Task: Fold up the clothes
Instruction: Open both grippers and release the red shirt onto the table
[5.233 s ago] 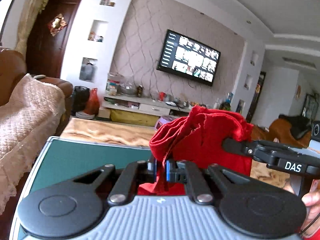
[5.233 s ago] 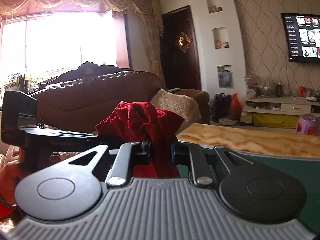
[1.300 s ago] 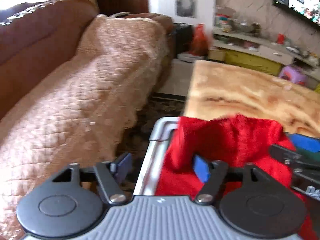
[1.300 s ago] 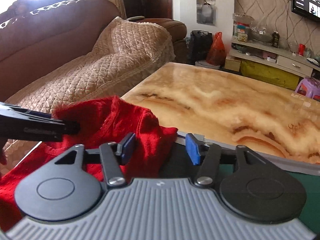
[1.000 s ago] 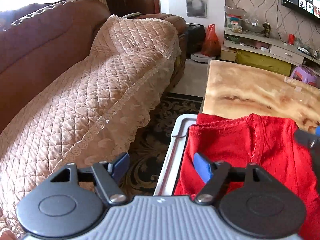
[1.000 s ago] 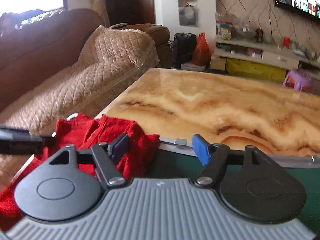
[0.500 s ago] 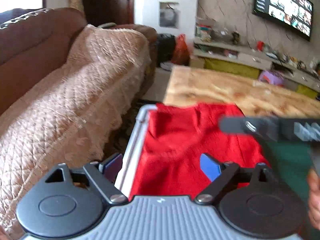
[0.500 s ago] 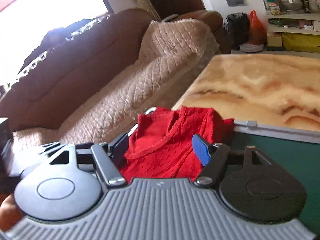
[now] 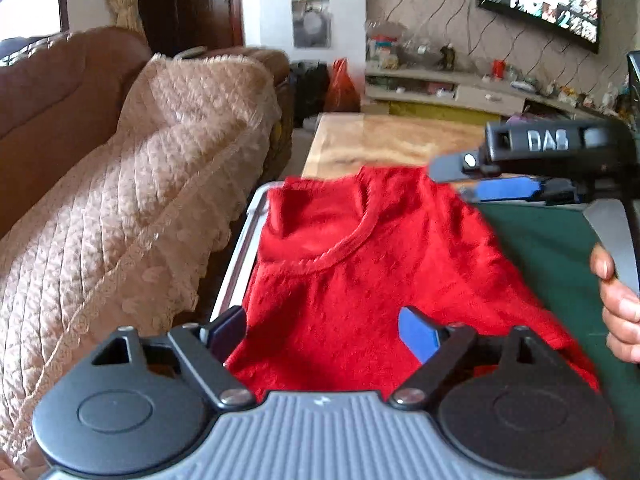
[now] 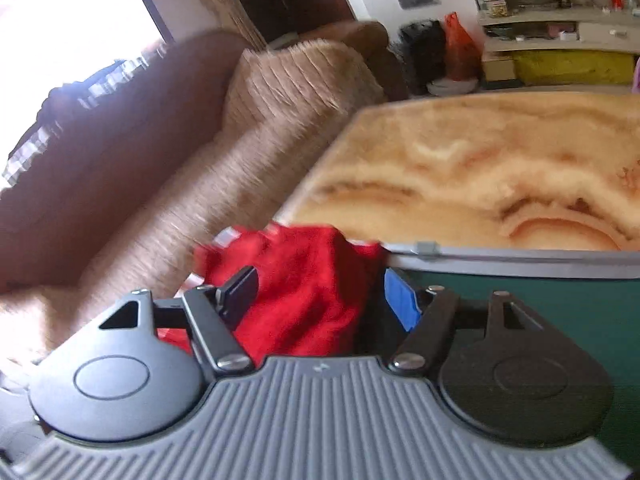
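A red knit sweater [image 9: 360, 264] lies spread flat on the green mat [image 9: 560, 248], its round neckline toward the far left corner. My left gripper [image 9: 324, 330] is open over the sweater's near part and holds nothing. My right gripper [image 10: 320, 296] is open above the sweater's far corner [image 10: 304, 280], with the cloth showing between its fingers but not pinched. The right gripper also shows in the left wrist view [image 9: 504, 188], hovering at the sweater's far right shoulder.
The mat has a metal rim [image 9: 240, 256] and lies on a marble-pattern table [image 10: 500, 176]. A brown sofa with a beige quilted cover [image 9: 140, 200] runs along the left. A TV shelf with clutter [image 9: 460, 88] stands at the far wall.
Both grippers held the bunched sweater shut in the air, then lowered it and opened. The sweater now lies flat. In the last half second both grippers shifted only slightly over it.
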Tool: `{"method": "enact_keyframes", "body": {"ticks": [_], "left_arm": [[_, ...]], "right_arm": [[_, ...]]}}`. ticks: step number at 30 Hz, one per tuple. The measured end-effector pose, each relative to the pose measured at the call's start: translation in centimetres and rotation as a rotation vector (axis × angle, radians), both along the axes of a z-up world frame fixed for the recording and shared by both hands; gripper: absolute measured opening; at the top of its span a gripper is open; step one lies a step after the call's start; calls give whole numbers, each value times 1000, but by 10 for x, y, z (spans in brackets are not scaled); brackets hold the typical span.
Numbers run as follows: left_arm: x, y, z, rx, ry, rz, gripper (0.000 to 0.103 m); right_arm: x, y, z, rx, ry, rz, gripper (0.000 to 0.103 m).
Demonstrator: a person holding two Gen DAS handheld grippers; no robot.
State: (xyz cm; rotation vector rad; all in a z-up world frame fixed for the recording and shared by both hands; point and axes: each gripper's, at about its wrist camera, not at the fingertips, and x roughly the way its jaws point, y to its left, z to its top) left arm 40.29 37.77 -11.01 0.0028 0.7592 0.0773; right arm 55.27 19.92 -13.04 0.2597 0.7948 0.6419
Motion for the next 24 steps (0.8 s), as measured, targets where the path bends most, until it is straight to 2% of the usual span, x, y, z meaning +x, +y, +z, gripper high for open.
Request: {"method": "enact_keyframes", "body": {"ticks": [3, 9, 11, 14, 15, 18, 21, 24], "left_arm": [[-8, -14, 7, -29, -13, -64, 88], [-21, -37, -10, -15, 22, -156, 87], [-22, -37, -14, -37, 28, -166, 88], [-28, -30, -14, -60, 22, -161, 91], [-31, -29, -11, -63, 18, -160, 91], [-40, -25, -4, -72, 5, -159, 90], [-49, -23, 4, -80, -5, -159, 90], [-62, -29, 4, -58, 20, -159, 90]], "right_arm": [[2, 6, 0, -7, 10, 23, 78], [7, 18, -1, -22, 30, 68, 78], [9, 23, -2, -29, 35, 81, 77], [6, 32, -20, -184, -35, 26, 78], [6, 31, -20, -181, -37, 40, 78], [-6, 13, -7, -79, -31, 56, 78], [-32, -8, 13, 2, -40, 108, 78], [-53, -10, 6, 1, 11, 152, 78]]}}
